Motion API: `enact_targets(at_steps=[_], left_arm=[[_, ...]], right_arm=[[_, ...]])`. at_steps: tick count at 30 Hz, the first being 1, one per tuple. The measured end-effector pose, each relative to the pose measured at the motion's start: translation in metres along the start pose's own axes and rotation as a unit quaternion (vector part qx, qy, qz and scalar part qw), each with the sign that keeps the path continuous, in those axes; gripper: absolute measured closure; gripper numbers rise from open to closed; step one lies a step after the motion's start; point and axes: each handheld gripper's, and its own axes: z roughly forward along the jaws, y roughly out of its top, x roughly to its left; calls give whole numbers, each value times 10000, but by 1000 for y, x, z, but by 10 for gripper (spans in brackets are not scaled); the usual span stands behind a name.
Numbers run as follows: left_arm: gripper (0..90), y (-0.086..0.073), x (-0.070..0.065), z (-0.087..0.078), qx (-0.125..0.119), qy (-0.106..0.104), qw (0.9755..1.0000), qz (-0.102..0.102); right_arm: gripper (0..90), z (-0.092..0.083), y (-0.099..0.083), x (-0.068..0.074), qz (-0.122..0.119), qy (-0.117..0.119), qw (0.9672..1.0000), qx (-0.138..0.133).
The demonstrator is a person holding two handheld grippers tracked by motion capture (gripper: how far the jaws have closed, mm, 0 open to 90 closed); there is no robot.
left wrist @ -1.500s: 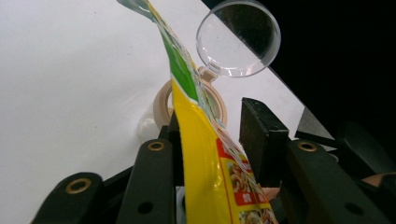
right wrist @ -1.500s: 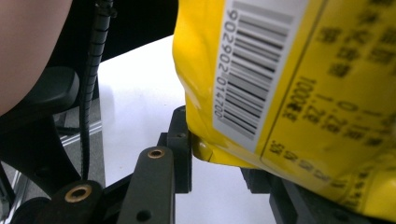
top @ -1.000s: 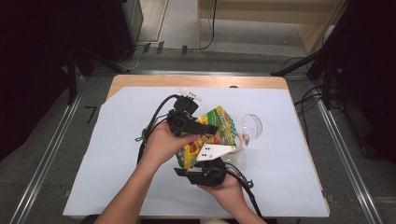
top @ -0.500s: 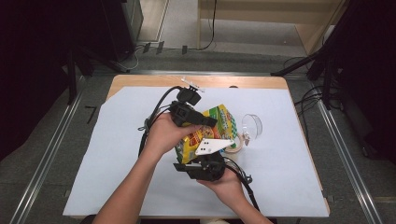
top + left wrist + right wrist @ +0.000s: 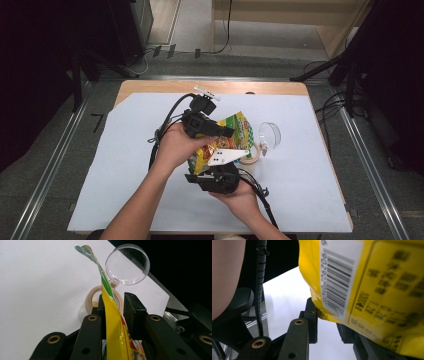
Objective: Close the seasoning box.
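Left gripper (image 5: 113, 315) jaws pinched on thin edge of yellow snack bag (image 5: 117, 332); right gripper (image 5: 327, 322) jaws closed on bag's lower corner beside barcode; bag held up between both grippers above white-covered counter (image 5: 125, 165); open clear jar (image 5: 250, 156) with flipped-back round lid (image 5: 270, 134) stands just beyond bag

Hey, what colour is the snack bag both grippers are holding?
The snack bag is mostly yellow, with green and red print and a white barcode panel. The right gripper view shows it best.
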Motion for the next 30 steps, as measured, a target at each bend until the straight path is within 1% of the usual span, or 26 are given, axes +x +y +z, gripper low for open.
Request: enact_targets(at_steps=[1,5,8,13,18,23,27,28,30], left_arm=[[760,0,-1,0,-16,-21,10000,12],[779,1,-2,2,3,46,10000,79],[782,1,1,2,-30,25,10000,36],[781,2,0,1,-67,19,10000,68],[780,2,2,1,-70,-14,10000,38],[783,1,0,1,-14,51,10000,49],[784,0,1,1,-43,42,10000,45],[784,0,1,1,-57,12,10000,33],[784,0,3,0,-73,28,10000,4]], right_arm=[[743,0,0,0,2,3,10000,-6],[744,-2,-1,-1,23,-4,10000,0],[744,-3,-1,-1,-12,-8,10000,3],[743,-4,0,-1,-93,-53,9999,-11],[743,-5,1,-1,-69,-22,10000,-26],[743,-2,-1,0,8,22,10000,-52],[742,-3,-1,1,-42,11,10000,-51],[742,-3,-1,1,-38,4,10000,-40],[741,-3,-1,1,-51,-9,10000,-34]])
